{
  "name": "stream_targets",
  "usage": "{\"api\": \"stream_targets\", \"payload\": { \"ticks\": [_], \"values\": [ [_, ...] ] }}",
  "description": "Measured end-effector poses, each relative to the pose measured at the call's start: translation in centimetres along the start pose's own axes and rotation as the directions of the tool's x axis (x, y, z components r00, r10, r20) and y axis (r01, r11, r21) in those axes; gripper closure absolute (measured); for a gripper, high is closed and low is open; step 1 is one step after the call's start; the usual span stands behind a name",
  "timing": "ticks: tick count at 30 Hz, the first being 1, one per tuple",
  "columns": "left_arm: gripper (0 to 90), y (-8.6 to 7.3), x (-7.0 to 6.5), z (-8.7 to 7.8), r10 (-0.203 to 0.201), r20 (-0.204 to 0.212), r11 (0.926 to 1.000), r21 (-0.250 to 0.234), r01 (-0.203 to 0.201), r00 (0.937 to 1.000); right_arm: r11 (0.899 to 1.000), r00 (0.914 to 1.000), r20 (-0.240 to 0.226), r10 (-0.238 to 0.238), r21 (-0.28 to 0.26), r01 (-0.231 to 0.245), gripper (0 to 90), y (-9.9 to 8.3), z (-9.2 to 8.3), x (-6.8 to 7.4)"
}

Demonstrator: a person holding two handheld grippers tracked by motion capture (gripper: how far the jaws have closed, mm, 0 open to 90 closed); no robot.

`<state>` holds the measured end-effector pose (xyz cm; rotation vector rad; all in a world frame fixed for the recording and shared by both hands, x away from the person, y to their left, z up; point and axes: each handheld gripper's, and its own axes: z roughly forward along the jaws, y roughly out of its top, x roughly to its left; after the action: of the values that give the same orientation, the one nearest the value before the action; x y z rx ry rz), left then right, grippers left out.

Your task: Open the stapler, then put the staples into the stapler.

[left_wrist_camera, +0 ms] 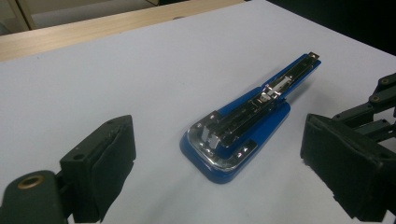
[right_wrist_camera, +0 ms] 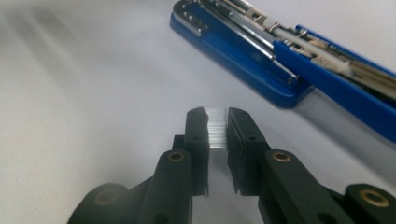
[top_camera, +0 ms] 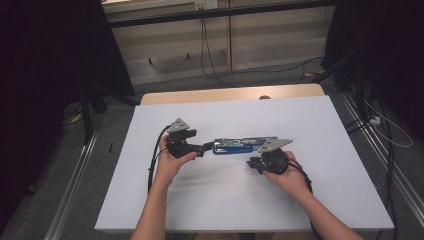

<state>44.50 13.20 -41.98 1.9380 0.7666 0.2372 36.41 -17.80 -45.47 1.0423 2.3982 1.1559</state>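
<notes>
A blue stapler [top_camera: 235, 146] lies opened flat on the white table top [top_camera: 225, 200], its metal staple channel [left_wrist_camera: 261, 100] facing up. My left gripper [top_camera: 205, 147] is open at the stapler's left end. In the left gripper view its two black pads stand wide apart on either side of the stapler's [left_wrist_camera: 238, 135] rounded base. My right gripper [top_camera: 251, 164] sits just in front of the stapler, near its right half. In the right gripper view that gripper [right_wrist_camera: 216, 121] is shut on a silver strip of staples [right_wrist_camera: 216, 128], with the stapler [right_wrist_camera: 261, 56] lying beyond it.
A wooden edge [top_camera: 225, 94] runs along the table's far side. Black cables [top_camera: 210, 60] trail over the floor behind, and dark curtains hang at both sides. Metal rails [top_camera: 75, 185] flank the table on the floor.
</notes>
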Motion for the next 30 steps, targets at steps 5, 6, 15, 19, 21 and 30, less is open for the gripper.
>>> {"api": "stream_targets", "payload": {
  "ticks": [5,6,15,19,21,30],
  "values": [
    [9.8,-0.1,0.3,-0.1,-0.021,-0.008,0.9998,0.002,0.021,0.9997,1.000,0.9999,-0.011,-0.002,-0.021,0.002,79.2,0.9,-0.7,-0.7],
    [9.7,-0.1,0.3,-0.1,-0.020,-0.007,0.9998,0.005,0.020,0.9998,1.000,0.9999,-0.014,-0.004,-0.024,0.004,79.2,1.1,-0.8,-0.9],
    [8.3,-0.1,0.3,-0.2,-0.029,0.001,0.9996,0.006,0.029,0.9996,0.998,0.9987,-0.035,-0.037,-0.054,0.035,79.2,3.5,-1.5,-2.2],
    [8.1,-0.2,0.4,-0.4,-0.031,-0.002,0.9995,0.003,0.031,0.9995,0.996,0.9965,-0.056,-0.062,-0.065,0.058,79.2,4.5,-1.4,-2.7],
    [8.1,-0.2,0.5,-0.4,-0.031,-0.006,0.9995,0.002,0.031,0.9995,0.996,0.9960,-0.060,-0.066,-0.067,0.062,79.3,4.6,-1.4,-2.7],
    [8.0,-0.2,0.4,-0.5,-0.027,0.001,0.9996,0.010,0.027,0.9996,0.992,0.9896,-0.099,-0.104,-0.077,0.097,79.2,6.1,-0.7,-3.3]
  ]
}}
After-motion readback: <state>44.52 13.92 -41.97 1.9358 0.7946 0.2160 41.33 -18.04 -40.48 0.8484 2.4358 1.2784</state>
